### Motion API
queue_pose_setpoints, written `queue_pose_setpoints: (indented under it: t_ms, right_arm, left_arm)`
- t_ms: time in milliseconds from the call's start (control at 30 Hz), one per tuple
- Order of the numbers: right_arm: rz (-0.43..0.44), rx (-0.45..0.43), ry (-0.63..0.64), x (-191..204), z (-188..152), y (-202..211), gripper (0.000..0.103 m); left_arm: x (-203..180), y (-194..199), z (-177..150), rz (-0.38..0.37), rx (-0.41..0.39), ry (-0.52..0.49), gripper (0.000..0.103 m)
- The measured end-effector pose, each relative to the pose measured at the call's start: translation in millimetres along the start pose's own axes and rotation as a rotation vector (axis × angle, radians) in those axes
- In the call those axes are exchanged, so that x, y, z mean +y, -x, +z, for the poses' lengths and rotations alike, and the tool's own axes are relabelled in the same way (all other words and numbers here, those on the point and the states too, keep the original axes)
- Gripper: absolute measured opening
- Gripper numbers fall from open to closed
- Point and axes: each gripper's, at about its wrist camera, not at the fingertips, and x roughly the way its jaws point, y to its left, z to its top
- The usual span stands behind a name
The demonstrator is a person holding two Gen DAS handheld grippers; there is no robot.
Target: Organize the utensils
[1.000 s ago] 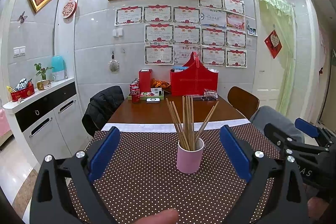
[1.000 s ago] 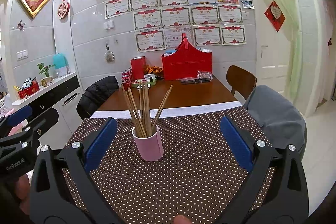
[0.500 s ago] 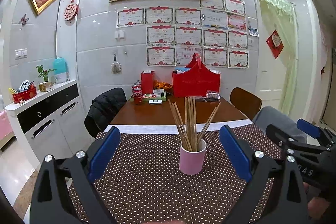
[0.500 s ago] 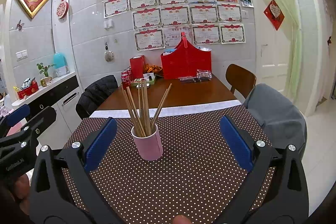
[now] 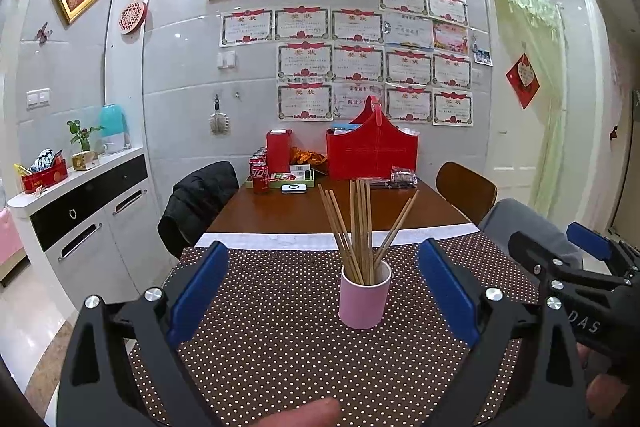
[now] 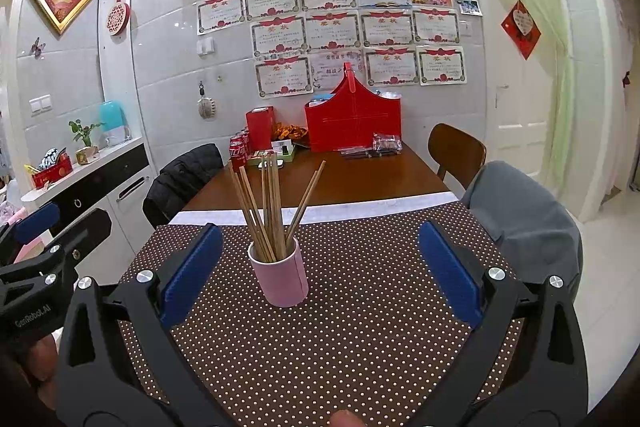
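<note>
Both claws spread wide, holding nothing: left claw (image 5: 322,291), right claw (image 6: 318,275). Pink cup (image 5: 364,301) stands upright on dotted desk mat (image 5: 280,347) between the fingers, wooden chopsticks (image 5: 360,227) inside, fanned out.

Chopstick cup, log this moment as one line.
pink cup: upright on dotted cloth | chopsticks: inside | left gripper: open | right gripper: open

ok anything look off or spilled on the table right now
Nothing stands out. The pink cup stands upright on the dotted cloth with the chopsticks inside, just fanned loosely, one leaning right. Nothing is spilled around it.
</note>
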Motion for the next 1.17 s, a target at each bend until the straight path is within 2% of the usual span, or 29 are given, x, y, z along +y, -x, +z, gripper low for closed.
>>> queue_pose_setpoints:
  t_ms: [700, 833, 967, 1167]
  right_arm:
    - [0.006, 0.002, 0.002, 1.2, 0.2, -0.2, 0.097]
    - [0.008, 0.005, 0.0, 1.1, 0.2, -0.5, 0.097]
    - [0.011, 0.005, -0.002, 1.1, -0.3, -0.3, 0.097]
    - [0.01, 0.001, 0.002, 0.3, 0.2, 1.2, 0.097]
  left_arm:
    - [1.9, -2.1, 0.8, 0.007, 0.001, 0.002, 0.094]
    - [1.6, 3.4, 0.6, 0.018, -0.059, -0.023, 0.094]
    - [5.0, 1.7, 2.6, 0.028, -0.036, 0.007, 0.094]
    - [6.0, 0.9, 4.4, 0.04, -0.021, -0.001, 0.094]
